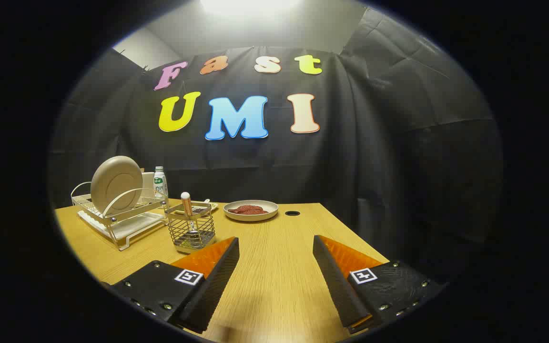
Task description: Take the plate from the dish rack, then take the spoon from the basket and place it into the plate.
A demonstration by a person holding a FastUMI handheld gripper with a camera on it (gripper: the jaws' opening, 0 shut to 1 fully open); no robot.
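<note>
wooden tabletop (274, 267) carries everything, and the scene reads from its left side across. furthest left, at about ten o'clock from the fingers, stands a white wire dish rack (121, 216) on a pale drip tray. a beige plate (116, 185) sits upright on edge in the rack, its back turned toward the camera, leaning slightly. behind the rack, a small bottle (160, 183) with a white cap and a green-marked label stands near the black cloth wall.

just right of the rack, at about eleven o'clock and just ahead of the left finger, is a square wire basket (191, 232). a spoon (187, 206) stands in it handle up, with an orange-brown grip and a white tip rising above the rim; its bowl end is down inside the wires and hard to make out. behind the basket lies a small flat dish (204, 208) with something dark on it, too small to tell.

further right, near twelve o'clock and well beyond the fingers, a shallow beige bowl (250, 210) holds a reddish-brown heap. beside it on the right is a round dark hole (292, 213) in the tabletop.

the gripper (275, 247) hovers over bare wood, its black and orange fingers spread wide apart, holding nothing.
</note>
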